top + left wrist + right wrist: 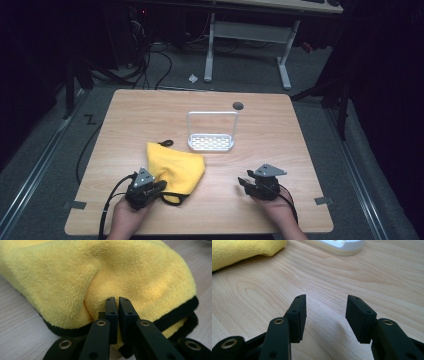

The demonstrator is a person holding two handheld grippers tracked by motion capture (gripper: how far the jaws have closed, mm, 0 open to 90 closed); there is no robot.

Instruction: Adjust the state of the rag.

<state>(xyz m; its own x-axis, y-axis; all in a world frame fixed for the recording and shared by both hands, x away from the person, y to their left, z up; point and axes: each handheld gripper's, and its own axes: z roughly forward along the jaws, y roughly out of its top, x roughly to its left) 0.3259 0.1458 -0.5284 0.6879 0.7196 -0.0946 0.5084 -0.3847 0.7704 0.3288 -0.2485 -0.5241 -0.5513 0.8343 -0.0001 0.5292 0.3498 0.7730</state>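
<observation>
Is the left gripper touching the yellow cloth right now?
Touching. The left gripper view shows the left gripper with its jaws pinched shut on the black-trimmed edge of the yellow cloth, fabric squeezed between them.

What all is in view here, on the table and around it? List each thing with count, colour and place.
Towel: one, yellow with black edging, near left of the table.
Rack: one, white, perforated base with a hoop handle, table centre.
Table: one, light wood, dark round hole near the far edge.
Desk frame: one, white, on the floor behind.
Left gripper: one, black, shut on the towel's near edge.
Right gripper: one, black, open over bare wood.
</observation>
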